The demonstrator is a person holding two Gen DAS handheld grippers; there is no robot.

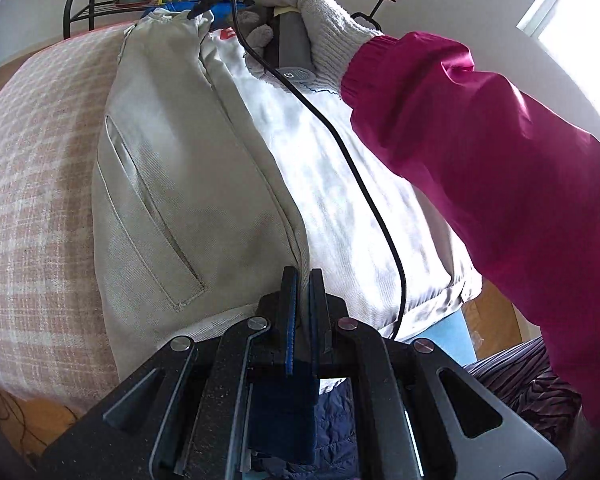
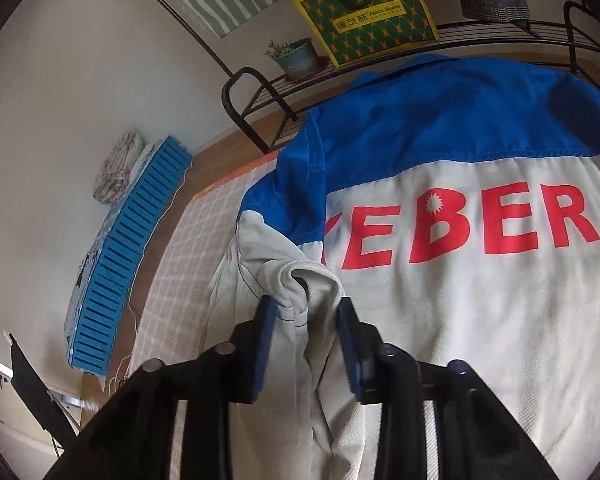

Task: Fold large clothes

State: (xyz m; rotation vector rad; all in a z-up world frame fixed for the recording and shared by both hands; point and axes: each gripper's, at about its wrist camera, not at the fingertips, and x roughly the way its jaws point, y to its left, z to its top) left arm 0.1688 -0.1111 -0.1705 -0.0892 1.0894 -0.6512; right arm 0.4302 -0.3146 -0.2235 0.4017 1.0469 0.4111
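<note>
The left tool (image 1: pixel 303 280) is pinched together on the jacket's (image 1: pixel 188 184) lower edge — the jacket lies on a checked cloth (image 1: pixel 32 200). The right tool (image 2: pixel 306 312) stands slightly apart, a bunched cuff (image 2: pixel 304 280) between its pads — whether they still press it, I cannot tell.

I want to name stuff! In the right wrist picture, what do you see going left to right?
Blue slatted crate → checked cloth → sleeve cuff between the tongs → red letters on the jacket.
</note>
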